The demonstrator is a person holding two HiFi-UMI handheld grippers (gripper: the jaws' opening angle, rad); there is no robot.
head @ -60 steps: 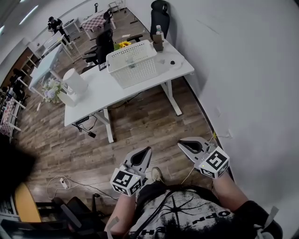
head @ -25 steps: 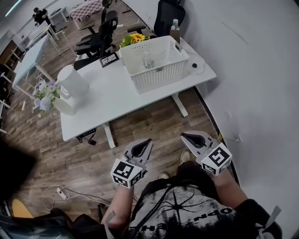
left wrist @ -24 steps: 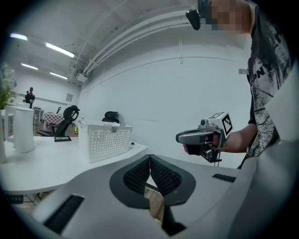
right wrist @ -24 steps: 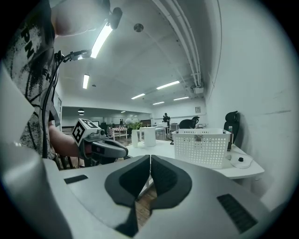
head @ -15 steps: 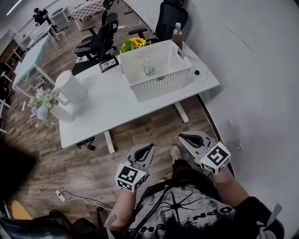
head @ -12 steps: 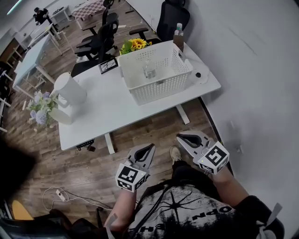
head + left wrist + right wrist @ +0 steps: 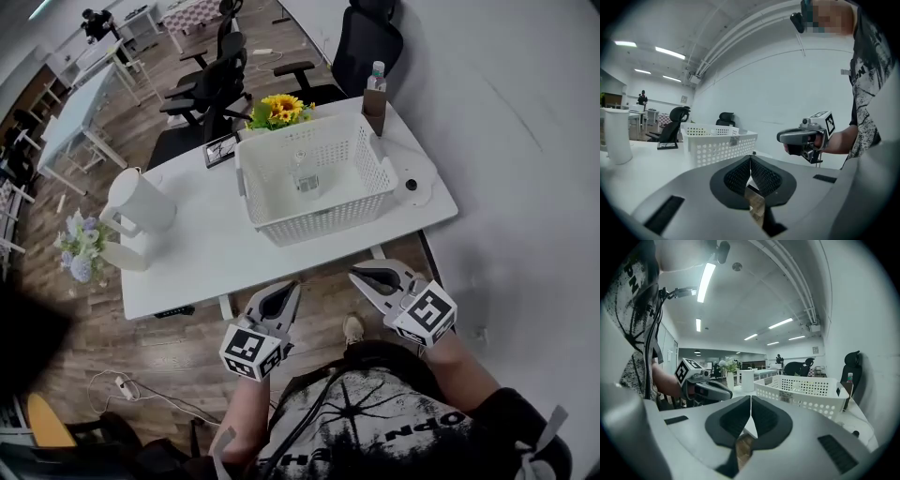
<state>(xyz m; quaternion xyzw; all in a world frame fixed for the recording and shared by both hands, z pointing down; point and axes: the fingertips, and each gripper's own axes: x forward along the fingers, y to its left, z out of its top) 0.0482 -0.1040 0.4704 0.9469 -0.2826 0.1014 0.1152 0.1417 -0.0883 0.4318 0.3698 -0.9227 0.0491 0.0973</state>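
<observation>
Head view looks down on two grippers held out side by side, both on the near side of the one white basket (image 7: pixel 317 223) and apart from it. The left gripper (image 7: pixel 292 286) points toward the basket's near left corner. The right gripper (image 7: pixel 354 274) points toward its near right corner. Both sets of tips are close to the near edge of the white table (image 7: pixel 202 258) that carries the basket.

Left gripper view shows that gripper's two dark ribbed fingers (image 7: pixel 739 175) pressed together at the tips, with nothing between them. Right gripper view shows the same: its two fingers (image 7: pixel 765 418) meet along a thin line and hold nothing. Neither gripper touches the basket or the table.

Inside the basket stands one clear glass (image 7: pixel 306 178), near the middle of the floor. Left of the basket stands one white jug (image 7: pixel 141 202), and farther left is one vase of pale flowers (image 7: pixel 79 248). Behind the basket is one bunch of sunflowers (image 7: pixel 279 110), with one small picture frame (image 7: pixel 222 148) by the rear left corner. At the rear right corner stands one brown box (image 7: pixel 374 108) with one bottle (image 7: pixel 377 71) showing above it. Right of the basket lies one small black disc (image 7: pixel 411 185). Two black chairs (image 7: pixel 221 80) stand just beyond the table, behind the basket.
</observation>
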